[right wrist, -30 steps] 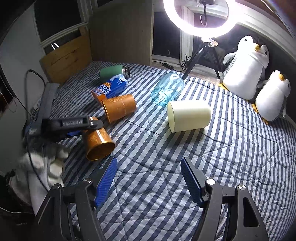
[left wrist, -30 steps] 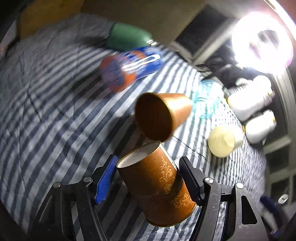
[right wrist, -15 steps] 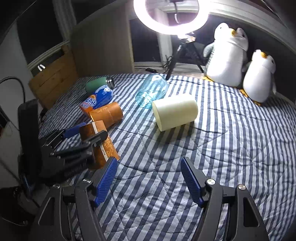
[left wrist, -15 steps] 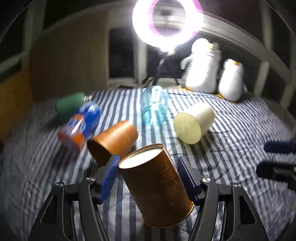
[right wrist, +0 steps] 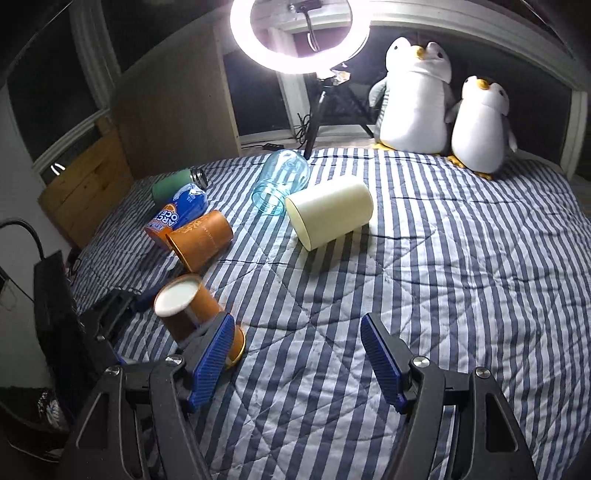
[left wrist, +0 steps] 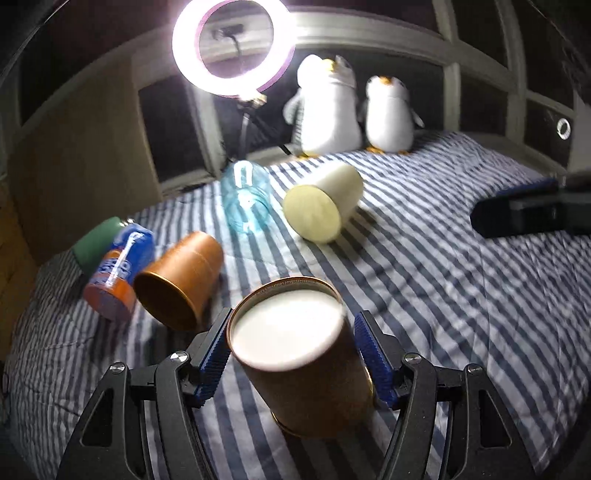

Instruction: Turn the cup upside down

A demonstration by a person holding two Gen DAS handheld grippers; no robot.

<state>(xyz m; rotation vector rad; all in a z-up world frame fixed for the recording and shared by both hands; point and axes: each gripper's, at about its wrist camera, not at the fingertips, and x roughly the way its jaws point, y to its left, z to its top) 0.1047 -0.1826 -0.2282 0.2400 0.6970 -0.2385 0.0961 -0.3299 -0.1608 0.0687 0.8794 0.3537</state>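
My left gripper (left wrist: pixel 295 354) is shut on a brown patterned cup (left wrist: pixel 306 365). The cup is upside down and a little tilted, white base up, its gold rim down at the striped bedspread (left wrist: pixel 424 295). The right wrist view shows the same cup (right wrist: pixel 188 310) at the lower left, rim touching or just above the cover; I cannot tell which. My right gripper (right wrist: pixel 295 354) is open and empty, held above the middle of the bed. Its blue pad (left wrist: pixel 524 188) shows at the right edge of the left wrist view.
On the bed lie a second brown cup (right wrist: pixel 203 240) on its side, a cream cup (right wrist: pixel 328 214), a clear blue jar (right wrist: pixel 280 181), a blue and orange can (right wrist: pixel 177 214) and a green flask (right wrist: pixel 173 184). Two plush penguins (right wrist: pixel 417 99) and a ring light (right wrist: pixel 299 33) stand behind.
My left gripper has rolled the brown cup from tilted to nearly base-up and lowered it toward the bedspread. My right gripper has stayed open with little movement.
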